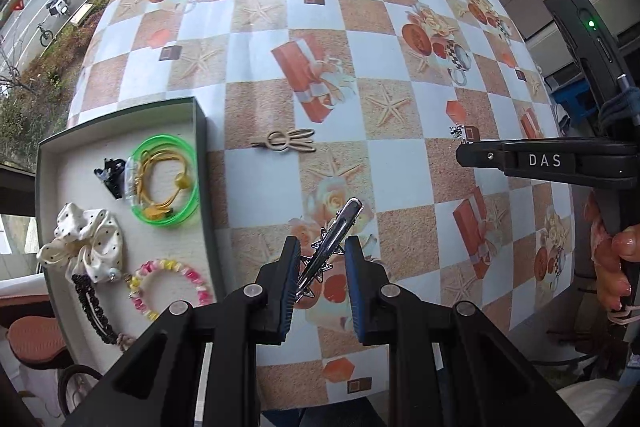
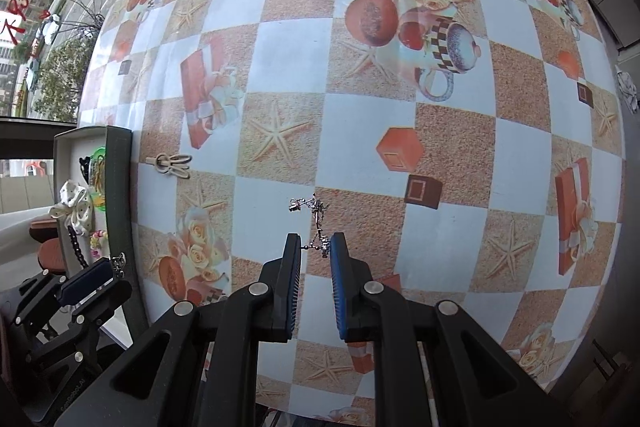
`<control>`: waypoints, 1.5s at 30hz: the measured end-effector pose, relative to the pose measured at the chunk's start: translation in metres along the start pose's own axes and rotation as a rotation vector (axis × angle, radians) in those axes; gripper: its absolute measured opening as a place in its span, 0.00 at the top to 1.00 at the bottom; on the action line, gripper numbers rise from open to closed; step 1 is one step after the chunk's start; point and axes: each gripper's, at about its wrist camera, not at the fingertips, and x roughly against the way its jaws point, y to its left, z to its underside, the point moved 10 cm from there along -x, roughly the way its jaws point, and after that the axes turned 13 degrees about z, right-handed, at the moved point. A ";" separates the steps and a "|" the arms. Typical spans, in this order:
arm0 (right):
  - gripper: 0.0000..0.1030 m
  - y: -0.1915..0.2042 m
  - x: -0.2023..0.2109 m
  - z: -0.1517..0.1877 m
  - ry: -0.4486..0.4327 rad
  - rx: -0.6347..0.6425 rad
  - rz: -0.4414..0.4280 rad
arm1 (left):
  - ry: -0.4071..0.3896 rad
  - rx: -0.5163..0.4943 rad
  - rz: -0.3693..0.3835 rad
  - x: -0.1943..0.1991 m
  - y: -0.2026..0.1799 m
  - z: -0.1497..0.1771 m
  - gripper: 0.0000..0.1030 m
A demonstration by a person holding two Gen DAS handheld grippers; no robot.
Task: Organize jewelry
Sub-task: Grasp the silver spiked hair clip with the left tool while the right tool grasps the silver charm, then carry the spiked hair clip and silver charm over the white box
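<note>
Gripping a silver star-studded hair clip (image 1: 334, 247) above the table (image 1: 400, 39), the left tongs (image 1: 322, 259) hang just right of the open box (image 1: 200, 131) of bracelets and scrunchies. The right tongs (image 2: 316, 251) pinch a small silver earring (image 2: 316, 223), a beige hairpin (image 2: 170, 165) lying off to their left.

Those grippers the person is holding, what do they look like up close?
Both the left gripper and the right gripper are matte black plastic, with angular forked arms joined by round silver rivets. Each finger ends in a flat blue ribbed pad. From the left wrist view, the right one shows white "DAS" lettering and a small green light.
</note>
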 end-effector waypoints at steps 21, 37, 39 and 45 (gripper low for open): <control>0.84 0.081 0.029 -0.006 -0.048 0.164 0.003 | -0.080 0.107 -0.027 0.043 0.056 0.035 0.75; 0.84 0.183 0.042 -0.005 -0.069 0.374 -0.033 | -0.123 0.305 -0.071 0.066 0.127 0.093 0.75; 0.84 0.196 0.041 0.000 -0.066 0.403 -0.038 | -0.120 0.321 -0.075 0.065 0.133 0.099 0.75; 0.84 0.230 0.031 0.014 -0.044 0.479 -0.051 | -0.099 0.351 -0.082 0.055 0.145 0.115 0.75</control>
